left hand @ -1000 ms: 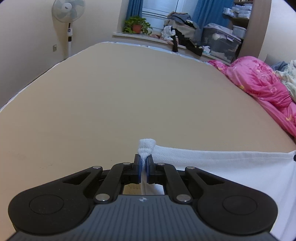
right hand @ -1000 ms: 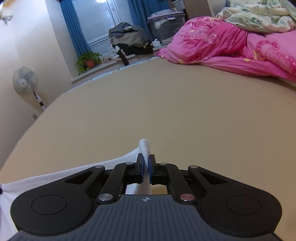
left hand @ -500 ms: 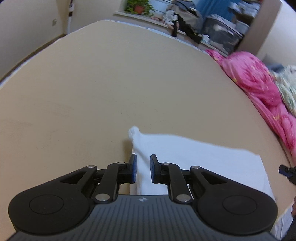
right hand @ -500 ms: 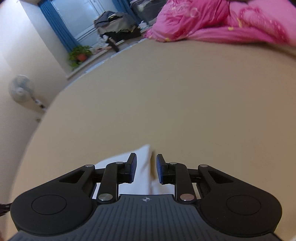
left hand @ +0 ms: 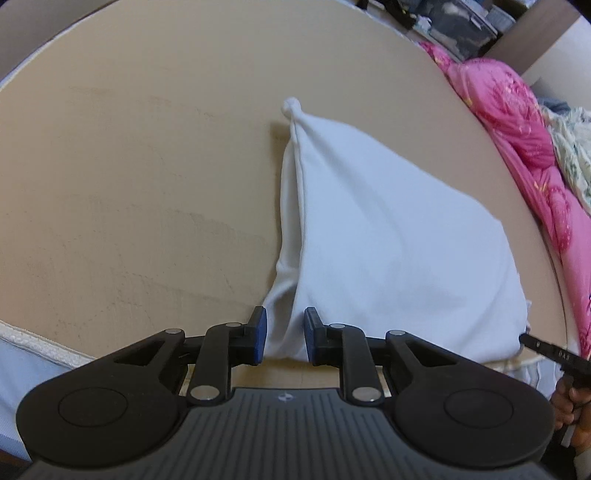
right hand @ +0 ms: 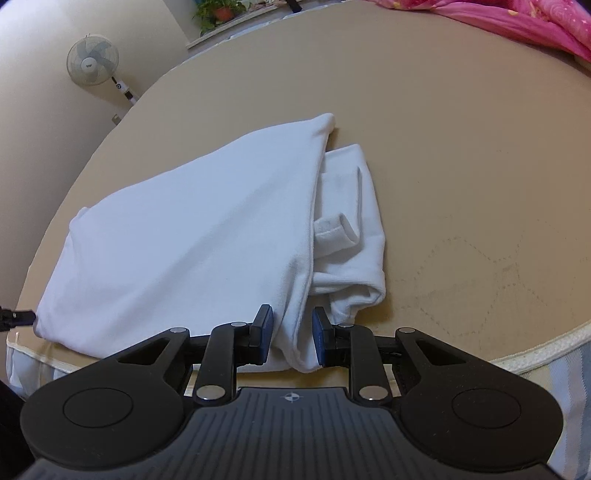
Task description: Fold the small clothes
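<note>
A white garment (left hand: 388, 240) lies folded over on the tan mattress (left hand: 147, 166), near its front edge. Its far left corner ends in a small pinched tip (left hand: 290, 105). In the right wrist view the garment (right hand: 207, 236) shows a top layer over a bunched sleeve (right hand: 343, 229) on its right side. My left gripper (left hand: 283, 339) is open, its jaws either side of the garment's near left corner, not pinching it. My right gripper (right hand: 291, 341) is open, its jaws either side of the garment's near right fold.
A pink quilt (left hand: 517, 122) is heaped along the mattress's right side. A standing fan (right hand: 92, 62) and a potted plant (right hand: 218, 11) are by the far wall. The mattress's piped front edge (right hand: 535, 354) runs just under both grippers.
Both grippers held the garment's corners shut a second ago, then opened and let go. They have pulled back and up toward the front edge; the garment now lies folded on the mattress.
</note>
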Demonstrator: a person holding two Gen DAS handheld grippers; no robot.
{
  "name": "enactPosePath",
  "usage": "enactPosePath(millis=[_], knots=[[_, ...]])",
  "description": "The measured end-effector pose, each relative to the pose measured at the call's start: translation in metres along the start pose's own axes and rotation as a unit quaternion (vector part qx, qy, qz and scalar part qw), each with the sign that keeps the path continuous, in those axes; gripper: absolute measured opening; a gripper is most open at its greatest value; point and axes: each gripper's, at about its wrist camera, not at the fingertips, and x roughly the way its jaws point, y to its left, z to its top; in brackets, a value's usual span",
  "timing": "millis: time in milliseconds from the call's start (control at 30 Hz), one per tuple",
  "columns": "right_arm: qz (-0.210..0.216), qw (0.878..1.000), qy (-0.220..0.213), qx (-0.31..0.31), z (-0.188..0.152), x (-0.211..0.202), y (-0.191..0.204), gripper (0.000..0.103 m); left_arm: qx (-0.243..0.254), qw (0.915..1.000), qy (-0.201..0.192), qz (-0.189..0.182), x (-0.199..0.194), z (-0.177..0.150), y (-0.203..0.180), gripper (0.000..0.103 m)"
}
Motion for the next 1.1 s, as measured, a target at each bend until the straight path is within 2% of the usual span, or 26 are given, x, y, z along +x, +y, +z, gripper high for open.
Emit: enactPosePath(millis=[133,167,200,233,267,333,400,433,500,567,600,667,733,800,867,900,933,967,1033,1100], knots=[[0.009,1.000,-0.003,-0.007,0.000,0.004,0.001,0.023,0.015,0.9998,0.003,-0.009,0.006,-0.002,-0.004,0.022],[0.012,1.000,-0.005,-0.011,-0.002,0.003,0.002,0.014,0.024,0.9997,0.006,-0.005,0.011,0.000,-0.009,0.022],[0.018,1.000,-0.010,-0.012,-0.002,0.000,0.003,0.004,0.034,0.9994,0.009,0.004,0.017,0.001,-0.013,0.017],[0.026,0.999,-0.017,-0.008,-0.004,-0.005,0.002,0.004,0.045,0.9989,0.010,0.013,0.018,-0.001,-0.016,0.008],[0.037,0.999,-0.028,0.000,-0.003,-0.012,0.000,0.003,0.056,0.9982,0.008,0.019,0.018,-0.003,-0.019,0.003],[0.055,0.996,-0.061,0.022,-0.003,-0.030,-0.007,0.003,0.076,0.9968,-0.017,0.019,0.006,-0.006,-0.020,0.003],[0.079,0.990,-0.097,0.064,-0.003,-0.053,-0.023,0.003,0.064,0.9970,-0.042,-0.007,-0.013,-0.008,-0.011,0.003],[0.084,0.988,-0.102,0.077,-0.005,-0.058,-0.029,0.003,0.063,0.9969,-0.046,-0.008,-0.017,-0.009,-0.008,0.003],[0.065,0.991,-0.084,0.079,-0.010,-0.056,-0.037,0.003,0.063,0.9977,-0.025,0.008,-0.011,-0.011,-0.002,0.003],[0.034,0.996,-0.037,0.072,-0.016,-0.040,-0.041,0.003,0.071,0.9969,0.010,0.033,0.004,-0.013,-0.001,0.005],[0.018,0.997,-0.012,0.068,-0.019,-0.031,-0.042,0.003,0.073,0.9961,0.018,0.045,0.010,-0.013,-0.002,0.009],[-0.013,0.998,0.009,0.057,-0.022,-0.022,-0.039,0.004,0.068,0.9963,0.012,0.051,0.008,-0.010,-0.001,0.013],[-0.046,0.998,-0.005,0.044,-0.021,-0.026,-0.036,0.004,0.063,0.9969,-0.014,0.045,-0.001,-0.008,-0.003,0.018],[-0.062,0.996,-0.036,0.049,-0.019,-0.038,-0.035,0.007,0.055,0.9978,-0.029,0.024,-0.006,-0.006,-0.002,0.018],[-0.060,0.994,-0.075,0.056,-0.016,-0.049,-0.035,0.010,0.052,0.9982,-0.028,0.014,-0.005,-0.005,-0.004,0.018],[-0.052,0.993,-0.093,0.056,-0.015,-0.051,-0.034,0.023,0.053,0.9983,-0.021,0.015,-0.001,-0.005,-0.004,0.018],[-0.041,0.993,-0.102,0.053,-0.015,-0.051,-0.033,0.028,0.053,0.9983,-0.011,0.022,0.004,-0.004,-0.003,0.018],[-0.030,0.993,-0.102,0.047,-0.014,-0.049,-0.031,0.034,0.053,0.9980,0.004,0.034,0.011,-0.002,-0.002,0.021],[-0.022,0.996,-0.079,0.028,-0.017,-0.034,-0.023,0.035,0.042,0.9970,0.035,0.054,0.026,-0.002,-0.001,0.022],[-0.059,0.998,-0.026,0.004,-0.020,-0.011,-0.021,0.035,0.020,0.9979,0.028,0.055,0.025,0.001,0.005,0.024]])
